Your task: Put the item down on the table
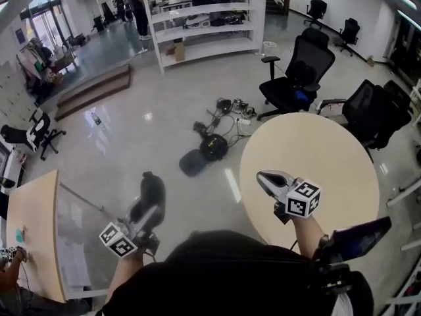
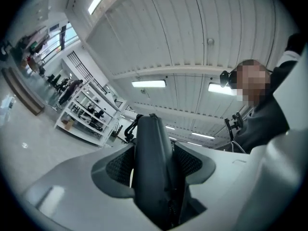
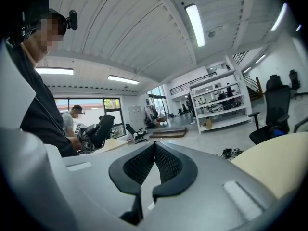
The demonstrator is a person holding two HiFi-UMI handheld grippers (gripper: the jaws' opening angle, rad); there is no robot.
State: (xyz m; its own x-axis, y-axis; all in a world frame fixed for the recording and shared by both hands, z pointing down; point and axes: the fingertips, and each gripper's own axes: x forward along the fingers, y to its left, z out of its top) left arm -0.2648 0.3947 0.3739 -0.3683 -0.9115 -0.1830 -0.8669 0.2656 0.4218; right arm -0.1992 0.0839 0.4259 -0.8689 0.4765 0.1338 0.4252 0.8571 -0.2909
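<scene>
I'm carrying the dark oblong item (image 1: 152,188) in the left claw (image 1: 146,214), which is pinching it firmly. In the left gripper view the meshed pads (image 2: 118,166) are pressing on both of its sides, and the item is sticking out well past them. The right claw (image 1: 264,178) is pressed together with nothing in it, its tips touching, and it is hanging over the near edge of the round table (image 1: 329,157).

The item is hanging over the glossy floor (image 1: 164,117), to the left of the round table and not above it. A second table (image 1: 33,222) is sitting at the far left edge, also apart from the item.

I'm judging this to be the carry stage, with the put-down not yet begun. Next I'm needing to bring the left claw across over a tabletop; the round one looks nearer. Then I'm lowering it until the item is resting on the wood, and only then spreading the jaws. The item is reaching far beyond the grip, so I'm expecting it could tip or roll if let go from high up.
</scene>
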